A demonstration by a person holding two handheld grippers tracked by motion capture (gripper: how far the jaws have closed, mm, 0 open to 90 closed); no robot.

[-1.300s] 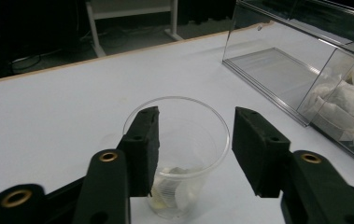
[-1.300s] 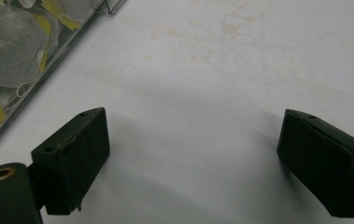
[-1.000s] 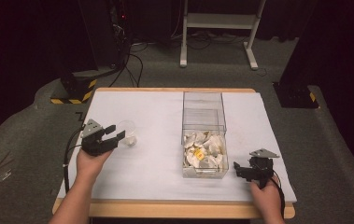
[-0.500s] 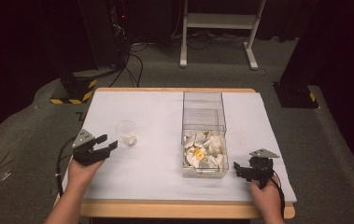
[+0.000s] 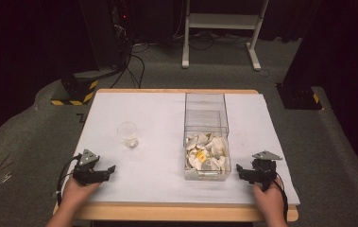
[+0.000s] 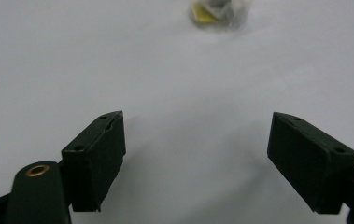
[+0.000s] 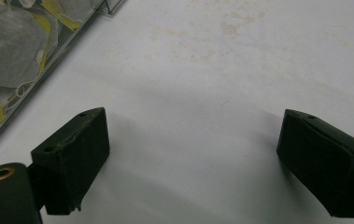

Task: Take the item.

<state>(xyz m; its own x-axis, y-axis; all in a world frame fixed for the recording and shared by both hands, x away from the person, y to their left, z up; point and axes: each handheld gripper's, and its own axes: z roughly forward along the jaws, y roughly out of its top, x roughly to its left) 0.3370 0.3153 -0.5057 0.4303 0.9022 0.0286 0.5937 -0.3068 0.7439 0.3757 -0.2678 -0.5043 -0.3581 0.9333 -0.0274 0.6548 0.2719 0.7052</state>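
Moved: left gripper (image 5: 105,171) backs off small clear plastic cup (image 5: 128,134), jaws just opened, empty | cup upright beyond it | right gripper (image 5: 243,173) spread, beside clear rectangular box (image 5: 206,142)

Cup (image 5: 128,134) left of box (image 5: 205,113) — packets (image 5: 206,152) in its near end.

Bright overhead light on the white table (image 5: 167,118), dark surroundings, close views soft.

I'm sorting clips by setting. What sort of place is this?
Probably a lab or recording studio, not a home: black curtains behind, cables across the carpet, a hazard-striped stand base, and a white-covered table set for a trial.
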